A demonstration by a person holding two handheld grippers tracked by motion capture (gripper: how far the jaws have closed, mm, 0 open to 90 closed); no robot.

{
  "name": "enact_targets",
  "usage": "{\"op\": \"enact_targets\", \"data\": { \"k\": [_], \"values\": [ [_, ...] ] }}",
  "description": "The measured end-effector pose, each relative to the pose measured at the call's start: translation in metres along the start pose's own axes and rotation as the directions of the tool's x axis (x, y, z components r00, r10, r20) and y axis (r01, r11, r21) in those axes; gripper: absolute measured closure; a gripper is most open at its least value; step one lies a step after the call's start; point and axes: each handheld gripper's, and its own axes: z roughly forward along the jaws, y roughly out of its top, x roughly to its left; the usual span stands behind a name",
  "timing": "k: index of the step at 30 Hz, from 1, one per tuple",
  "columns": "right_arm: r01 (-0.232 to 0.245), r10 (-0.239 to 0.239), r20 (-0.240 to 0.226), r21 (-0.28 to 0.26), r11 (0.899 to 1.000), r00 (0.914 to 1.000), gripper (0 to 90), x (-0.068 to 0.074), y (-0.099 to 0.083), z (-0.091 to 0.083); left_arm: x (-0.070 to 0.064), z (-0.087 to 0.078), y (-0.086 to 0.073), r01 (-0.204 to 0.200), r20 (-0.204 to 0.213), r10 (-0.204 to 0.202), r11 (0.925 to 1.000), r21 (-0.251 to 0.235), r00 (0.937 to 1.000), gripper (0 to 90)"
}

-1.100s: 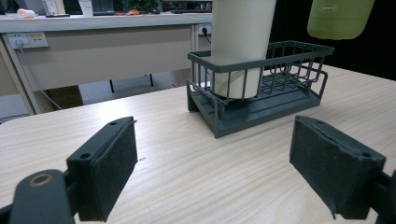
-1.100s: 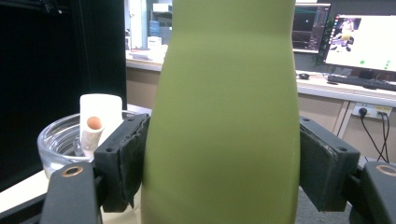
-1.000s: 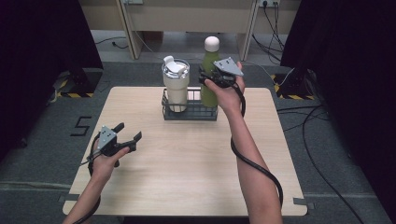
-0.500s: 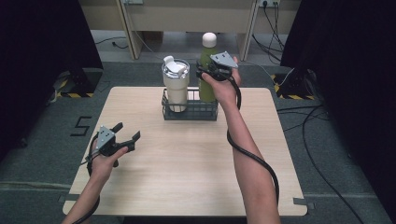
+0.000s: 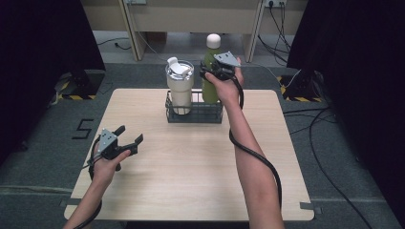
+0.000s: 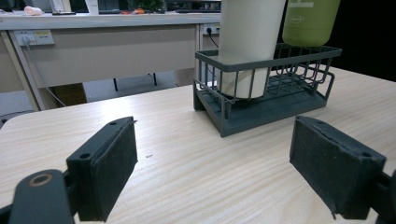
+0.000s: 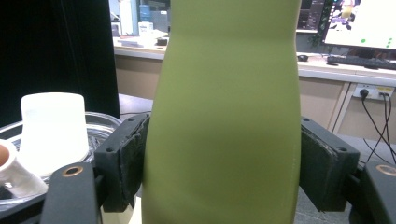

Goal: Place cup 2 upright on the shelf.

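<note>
The right claw (image 5: 213, 71) is clenched on the tall green bottle with a white cap (image 5: 210, 71), its pads pressing the waist of the bottle from both sides, as the right gripper view shows close up (image 7: 224, 121). The bottle stands upright in the right end of the dark grey wire basket (image 5: 195, 113), directly ahead of the claw, and from the left gripper view its bottom looks lifted off the basket floor, though the rim bars partly cover it. Just to the claw's left in the same basket stands the cream tumbler with a clear lid (image 5: 180, 86).

The step in hand looks like drawing the bottle out of the basket. The next move calls for a straight upward lift until the base clears the rim, keeping the bottle upright so it doesn't knock the tumbler beside it.

The left claw (image 5: 128, 139) is released, jaws wide apart, hovering low over the pale wooden bench (image 5: 191, 171), with the basket well ahead of it.

The bottle's cap and base are cut off in the right gripper view, and the tumbler's lid is out of frame in the left gripper view.
</note>
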Motion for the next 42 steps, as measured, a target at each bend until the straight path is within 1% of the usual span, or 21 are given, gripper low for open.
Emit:
{"op": "enact_targets", "data": {
  "k": [8,21,28,33,38,42],
  "values": [
    [-0.002,0.002,0.003,0.02,1.0,1.0,26.1,0.0,-0.007,0.006,0.0,0.0,0.0,0.001,0.0,-0.001,1.0,0.0,1.0,14.4],
    [0.0,0.0,0.004,0.065,0.998,1.0,26.1,0.001,-0.024,0.014,-0.001,0.001,-0.001,0.0,0.003,0.0,1.0,0.006,1.0,14.4],
    [-0.002,0.002,0.008,0.097,0.995,1.0,26.2,0.0,-0.037,0.018,-0.001,0.001,-0.001,0.001,0.003,-0.001,1.0,0.002,1.0,14.4],
    [-0.007,0.006,0.01,0.114,0.993,0.9999,26.2,0.0,-0.043,0.02,-0.002,0.001,-0.002,0.001,0.006,-0.001,1.0,0.006,1.0,14.4],
    [0.0,0.0,0.0,0.114,0.993,1.0,26.2,-0.001,-0.045,0.02,-0.001,0.001,-0.002,0.0,0.005,0.0,1.0,0.006,1.0,14.4],
    [-0.004,0.004,0.002,0.108,0.994,1.0,26.0,-0.002,-0.046,0.019,-0.002,0.001,-0.002,-0.001,0.006,0.001,1.0,0.006,1.0,14.4]
  ]
}}
